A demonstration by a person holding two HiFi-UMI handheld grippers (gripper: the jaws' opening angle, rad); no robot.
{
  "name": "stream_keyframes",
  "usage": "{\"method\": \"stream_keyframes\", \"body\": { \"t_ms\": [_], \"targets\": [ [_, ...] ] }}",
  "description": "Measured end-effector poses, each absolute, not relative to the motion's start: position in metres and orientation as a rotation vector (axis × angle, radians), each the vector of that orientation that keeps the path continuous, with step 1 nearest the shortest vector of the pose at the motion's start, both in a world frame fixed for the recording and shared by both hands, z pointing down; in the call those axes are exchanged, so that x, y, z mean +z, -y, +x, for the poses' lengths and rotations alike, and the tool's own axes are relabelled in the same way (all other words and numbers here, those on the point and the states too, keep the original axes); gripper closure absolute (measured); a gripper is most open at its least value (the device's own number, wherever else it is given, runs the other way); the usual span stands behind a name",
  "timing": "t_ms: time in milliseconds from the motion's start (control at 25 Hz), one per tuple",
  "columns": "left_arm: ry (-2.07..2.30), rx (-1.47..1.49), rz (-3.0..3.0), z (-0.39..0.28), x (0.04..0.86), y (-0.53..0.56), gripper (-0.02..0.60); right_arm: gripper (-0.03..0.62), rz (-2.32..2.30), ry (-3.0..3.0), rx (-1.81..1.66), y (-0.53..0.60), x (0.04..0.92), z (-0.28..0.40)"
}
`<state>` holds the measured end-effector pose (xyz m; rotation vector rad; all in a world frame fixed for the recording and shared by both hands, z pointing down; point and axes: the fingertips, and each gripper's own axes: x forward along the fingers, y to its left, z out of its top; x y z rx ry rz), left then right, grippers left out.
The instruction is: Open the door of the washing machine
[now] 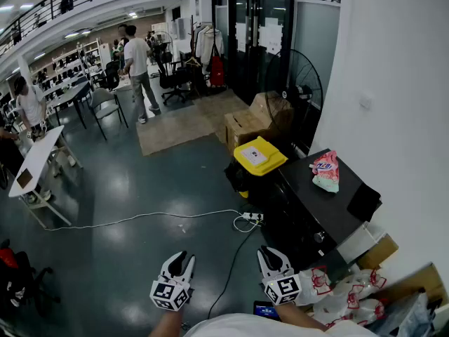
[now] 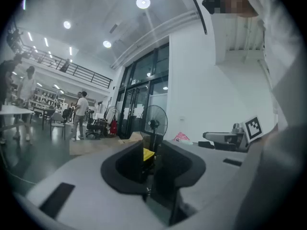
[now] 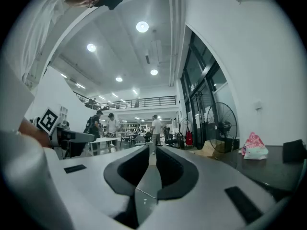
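Both the left tongs point(image 1: 181, 260) and the right tongs point(image 1: 273, 255) are held level close to the person's body. Each has its jaws a narrow slit apart with nothing between them, so the task looks not yet begun. No washing machine door shows plainly, though it may belong to the dark boxy unit point(image 1: 330, 213) by the white wall at right, under a pink bag point(image 1: 326, 171). The next move probably calls for turning right and closing on that unit to find the door's edge; a yellow-lidded bin point(image 1: 259, 156), a white cable point(image 1: 140, 218) on the floor and crumpled bags point(image 1: 347, 295) crowd the approach.
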<state>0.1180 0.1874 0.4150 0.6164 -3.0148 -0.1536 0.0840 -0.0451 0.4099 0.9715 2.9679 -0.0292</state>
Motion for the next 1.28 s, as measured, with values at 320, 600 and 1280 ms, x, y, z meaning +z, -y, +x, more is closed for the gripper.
{"method": "stream_keyframes", "body": {
  "t_ms": [320, 600, 1280],
  "targets": [
    [2.989, -0.191, 0.704, 0.131, 0.416, -0.159, 0.469, 0.528, 0.928, -3.004, -0.046, 0.066, 0.421, 0.104],
    [2.967, -0.227, 0.727, 0.144, 0.424, -0.150, 0.469, 0.526, 0.926, -2.975, -0.114, 0.072, 0.420, 0.115],
    [2.951, -0.234, 0.753, 0.147, 0.423, -0.136, 0.469, 0.526, 0.939, -2.984, -0.062, 0.085, 0.416, 0.119]
  ]
}}
